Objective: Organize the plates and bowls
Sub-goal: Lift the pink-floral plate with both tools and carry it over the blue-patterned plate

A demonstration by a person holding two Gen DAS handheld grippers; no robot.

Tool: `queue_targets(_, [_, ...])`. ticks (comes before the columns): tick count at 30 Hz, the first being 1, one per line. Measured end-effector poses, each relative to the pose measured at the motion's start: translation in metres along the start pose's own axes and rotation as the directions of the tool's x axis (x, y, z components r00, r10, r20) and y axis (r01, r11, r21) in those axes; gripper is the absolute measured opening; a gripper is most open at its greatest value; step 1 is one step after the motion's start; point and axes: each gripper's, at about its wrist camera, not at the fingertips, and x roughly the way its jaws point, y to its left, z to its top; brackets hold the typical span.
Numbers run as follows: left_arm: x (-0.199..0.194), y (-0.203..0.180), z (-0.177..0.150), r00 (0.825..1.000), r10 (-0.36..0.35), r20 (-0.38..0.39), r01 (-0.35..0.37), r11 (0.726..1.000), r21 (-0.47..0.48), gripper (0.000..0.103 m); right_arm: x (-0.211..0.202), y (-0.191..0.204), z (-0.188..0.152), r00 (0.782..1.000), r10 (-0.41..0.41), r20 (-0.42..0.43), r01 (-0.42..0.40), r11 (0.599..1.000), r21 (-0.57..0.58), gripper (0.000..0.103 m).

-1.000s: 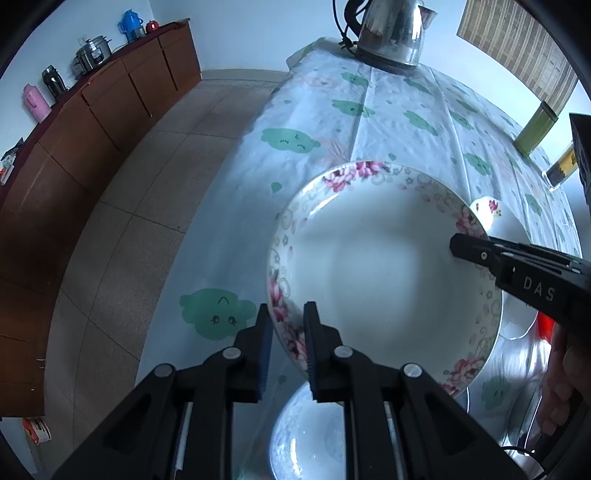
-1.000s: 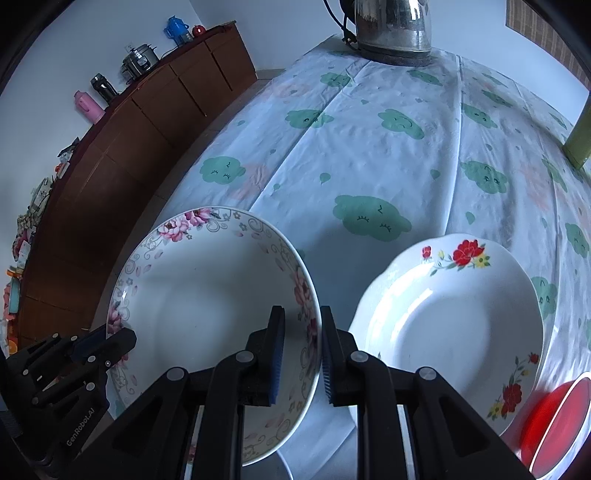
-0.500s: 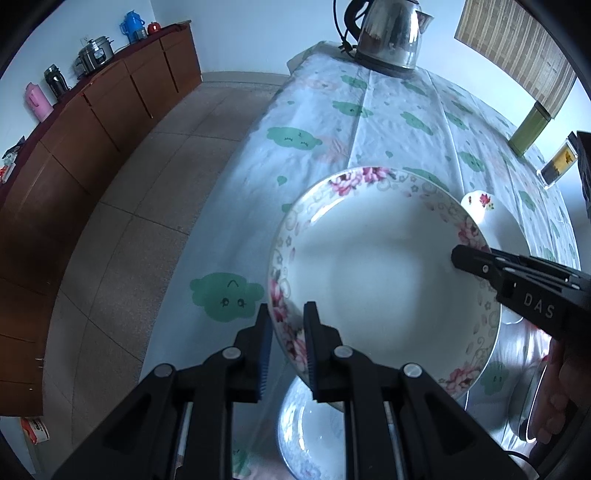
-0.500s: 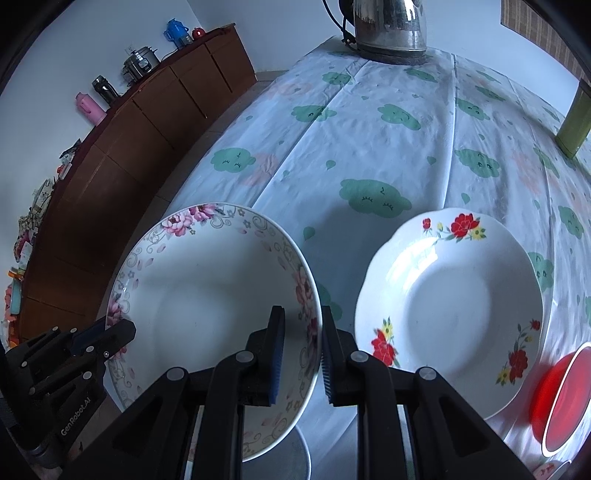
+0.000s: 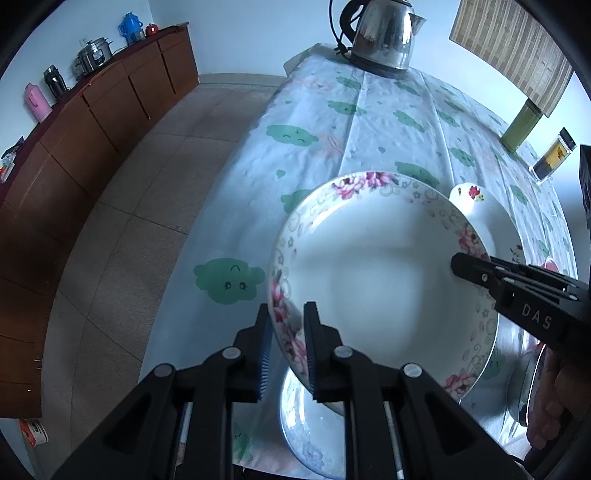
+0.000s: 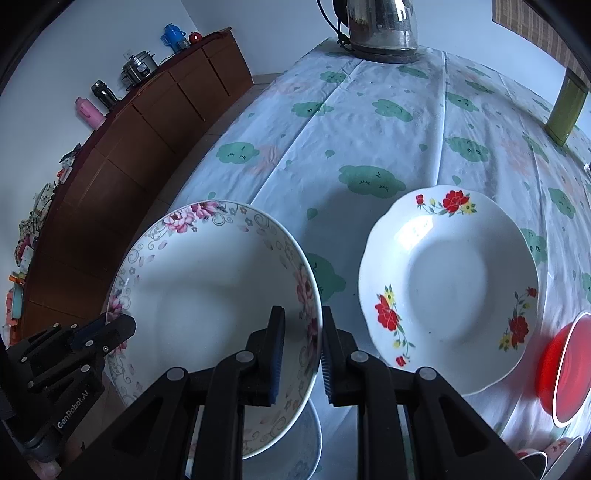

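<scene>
A white plate with pink flowers on its rim [image 5: 376, 280] [image 6: 207, 295] hangs above the table, held at two opposite edges. My left gripper [image 5: 286, 325] is shut on its left rim, and in the right wrist view that gripper [image 6: 122, 328] shows at the plate's far side. My right gripper [image 6: 303, 321] is shut on the right rim and reaches in from the right [image 5: 458, 264] in the left wrist view. Under the held plate lies a blue-patterned plate [image 5: 306, 424] [image 6: 295, 443], mostly hidden. A red-flowered plate [image 6: 447, 284] [image 5: 487, 218] rests on the cloth to the right.
A steel kettle [image 5: 384, 33] stands at the table's far end and a green box [image 6: 567, 110] at the far right. A red bowl [image 6: 565, 369] sits near the right edge, a metal bowl [image 5: 524, 387] by a hand. Wooden cabinets [image 5: 92, 129] line the left wall.
Both grippers have carried the pink-flowered plate a little back toward the table's near end. More of the blue-patterned plate beneath it now shows. Both grips are unchanged.
</scene>
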Motion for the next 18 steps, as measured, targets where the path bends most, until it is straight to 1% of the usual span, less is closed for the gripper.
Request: queue_targets(18, [-0.009, 0.004, -0.021, 1.0, -0.023, -0.01, 0.023, 1.0, 0.011, 0.014, -0.01, 0.007, -0.033, 1.0, -0.012, 0.005, 0.012, 1.0, 0.018, 0.02])
